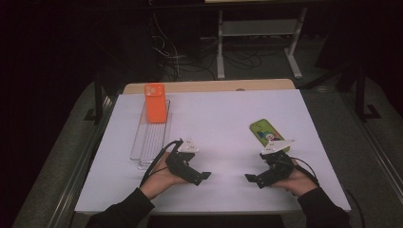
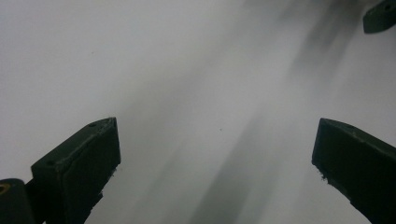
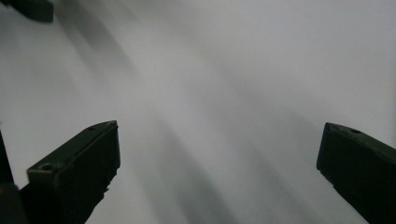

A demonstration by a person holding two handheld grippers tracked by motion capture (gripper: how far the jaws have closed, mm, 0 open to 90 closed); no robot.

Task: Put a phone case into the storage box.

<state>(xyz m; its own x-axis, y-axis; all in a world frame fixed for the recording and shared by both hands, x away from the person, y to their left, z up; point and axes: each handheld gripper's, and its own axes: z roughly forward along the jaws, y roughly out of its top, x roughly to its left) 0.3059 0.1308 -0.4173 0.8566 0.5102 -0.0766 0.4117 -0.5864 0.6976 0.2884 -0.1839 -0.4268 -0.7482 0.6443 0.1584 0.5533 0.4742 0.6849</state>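
A white desk (image 1: 214, 114) is shown from above, with all items resting on its surface. A clear plastic tray (image 1: 151, 137) is laid lengthwise at the left, and an orange phone (image 1: 155, 103) is stood at its far end. A green phone with a cartoon print (image 1: 267, 133) is laid flat at the right, just beyond the right gripper (image 1: 252, 178). The left gripper (image 1: 202, 177) is held low near the front edge, pointed toward the right one. In both gripper views the fingers (image 2: 79, 163) are spread wide, with bare desk between them and nothing held
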